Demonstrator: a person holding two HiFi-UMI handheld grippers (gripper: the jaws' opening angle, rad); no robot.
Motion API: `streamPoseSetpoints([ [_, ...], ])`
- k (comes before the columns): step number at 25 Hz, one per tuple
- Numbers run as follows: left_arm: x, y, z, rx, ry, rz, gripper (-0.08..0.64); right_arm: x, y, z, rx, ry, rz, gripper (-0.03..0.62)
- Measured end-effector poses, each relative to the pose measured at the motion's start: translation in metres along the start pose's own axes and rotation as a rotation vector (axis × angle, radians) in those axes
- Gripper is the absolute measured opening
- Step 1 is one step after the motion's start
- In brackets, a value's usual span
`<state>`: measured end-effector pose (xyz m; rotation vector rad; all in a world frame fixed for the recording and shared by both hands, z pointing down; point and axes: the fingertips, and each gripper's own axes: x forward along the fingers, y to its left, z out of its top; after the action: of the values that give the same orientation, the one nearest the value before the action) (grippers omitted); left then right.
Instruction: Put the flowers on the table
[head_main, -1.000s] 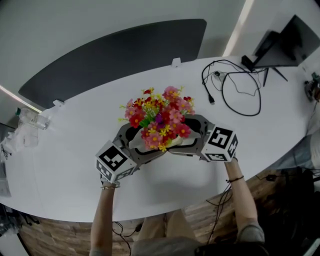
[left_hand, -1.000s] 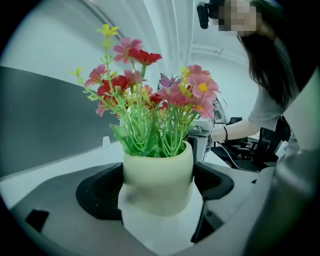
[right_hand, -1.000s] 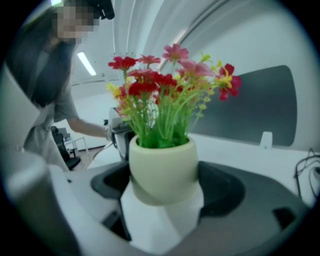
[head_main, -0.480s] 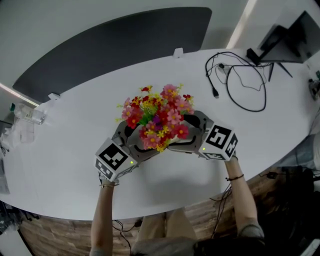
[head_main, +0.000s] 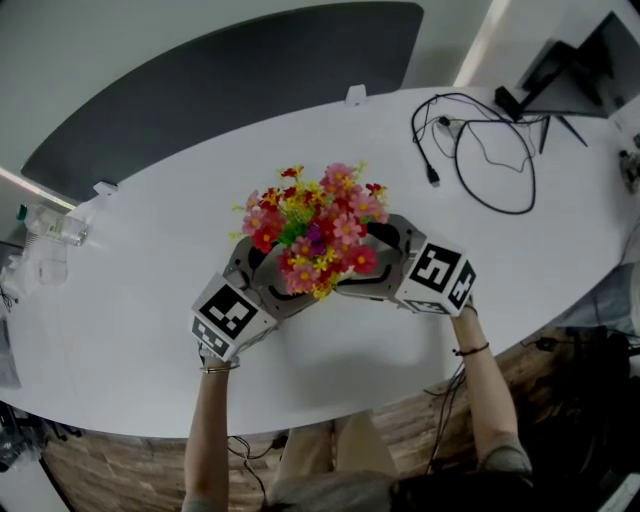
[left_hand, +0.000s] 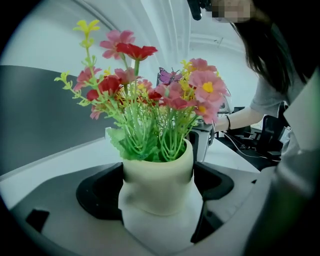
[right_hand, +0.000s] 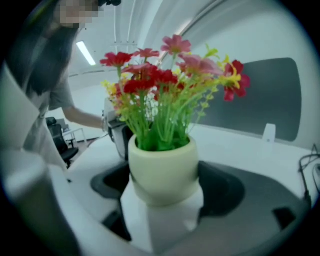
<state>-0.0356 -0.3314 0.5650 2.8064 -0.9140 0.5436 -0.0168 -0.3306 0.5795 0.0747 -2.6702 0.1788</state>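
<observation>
A bunch of pink, red and yellow artificial flowers (head_main: 315, 230) stands in a cream pot above the white oval table (head_main: 140, 270). The pot itself is hidden under the blooms in the head view. My left gripper (head_main: 268, 285) and my right gripper (head_main: 378, 265) clasp it from opposite sides. In the left gripper view the pot (left_hand: 157, 177) sits wedged between the dark jaws of the left gripper (left_hand: 160, 202), with the flowers (left_hand: 150, 95) above. The right gripper view shows the same pot (right_hand: 164, 170) pinched by the right gripper (right_hand: 162, 207). I cannot tell whether its base touches the table.
Looped black cables (head_main: 480, 160) lie at the table's far right, by a dark monitor stand (head_main: 560, 70). A clear plastic bottle (head_main: 55, 228) lies at the left edge. A dark curved panel (head_main: 230, 90) runs behind the table. The person's body (left_hand: 295, 150) fills the gripper views' sides.
Both grippers and the pot have drifted a little farther over the table. The grip on the pot is unchanged.
</observation>
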Motion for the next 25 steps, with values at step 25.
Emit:
streamPoseSetpoints([
  [25, -0.014, 0.008, -0.002, 0.041, -0.011, 0.165, 0.453, 0.001, -0.005, -0.002, 0.013, -0.011, -0.157, 0.428],
])
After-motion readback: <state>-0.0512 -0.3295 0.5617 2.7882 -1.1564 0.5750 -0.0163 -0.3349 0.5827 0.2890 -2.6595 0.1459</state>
